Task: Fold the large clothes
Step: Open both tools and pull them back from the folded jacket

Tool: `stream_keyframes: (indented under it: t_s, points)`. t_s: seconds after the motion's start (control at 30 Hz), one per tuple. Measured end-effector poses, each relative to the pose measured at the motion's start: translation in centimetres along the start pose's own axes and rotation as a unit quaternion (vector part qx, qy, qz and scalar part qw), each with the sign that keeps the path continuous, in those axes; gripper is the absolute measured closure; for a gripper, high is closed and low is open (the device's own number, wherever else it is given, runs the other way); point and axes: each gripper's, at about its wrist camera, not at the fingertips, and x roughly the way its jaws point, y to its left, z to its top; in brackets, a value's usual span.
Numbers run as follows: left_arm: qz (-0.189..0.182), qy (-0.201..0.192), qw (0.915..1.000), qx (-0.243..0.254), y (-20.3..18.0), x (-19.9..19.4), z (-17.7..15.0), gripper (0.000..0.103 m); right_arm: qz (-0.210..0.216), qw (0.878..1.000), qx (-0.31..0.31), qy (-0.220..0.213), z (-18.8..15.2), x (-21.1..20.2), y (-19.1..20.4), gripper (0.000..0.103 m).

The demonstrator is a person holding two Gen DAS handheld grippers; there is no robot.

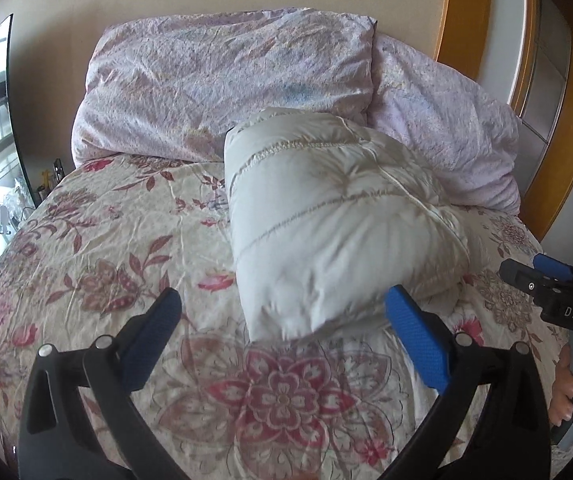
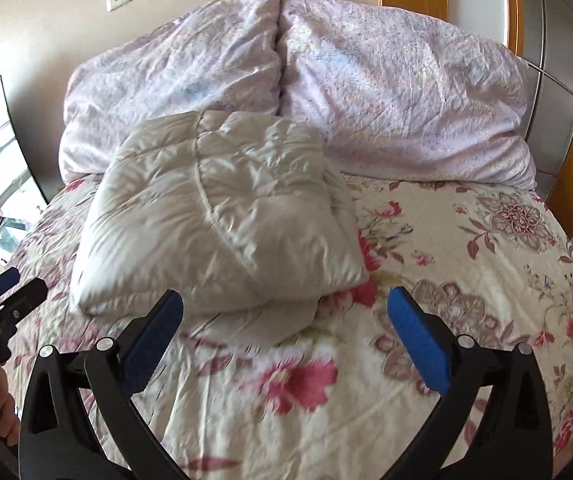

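We had the jacket (image 1: 338,216) lying on the bed (image 1: 106,240) as a compact, puffy bundle, its far end near the two pillows (image 2: 294,92) at the headboard. It sat there, we judged, because the flat quilted cover gave room to lay a large garment out and double it over; the rounded near edge and the seams running across it suggested several layers stacked on one another.

Our left gripper (image 1: 282,312) stood with its jaws wide apart, nothing between the blue pads, the bundle's near corner just beyond them. Our right gripper (image 2: 286,308) was likewise spread as wide as it goes and held nothing; the jacket lay ahead and to its left. In the left view the right tool showed at the frame's edge, well clear of the cloth.

With both tools empty and off the fabric, we judged the folding done or nearly so. One lower layer poked out beneath the bundle on the right-hand view, which might want tucking.
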Motion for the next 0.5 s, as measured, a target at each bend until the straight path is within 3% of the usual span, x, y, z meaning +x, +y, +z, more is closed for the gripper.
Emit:
stream_keyframes:
  t_s: [0.13,0.5]
  points:
    - [-0.009,0.016,0.9998,0.007,-0.3,-1.4,-2.1,0.002,0.013,1.000,-0.007,0.000,-1.7,-1.8,0.6,0.001]
    - [-0.025,0.059,0.9979,0.010,-1.6,-3.6,-5.0,0.002,-0.008,1.000,-0.022,0.006,-5.0,-5.5,1.0,0.001]
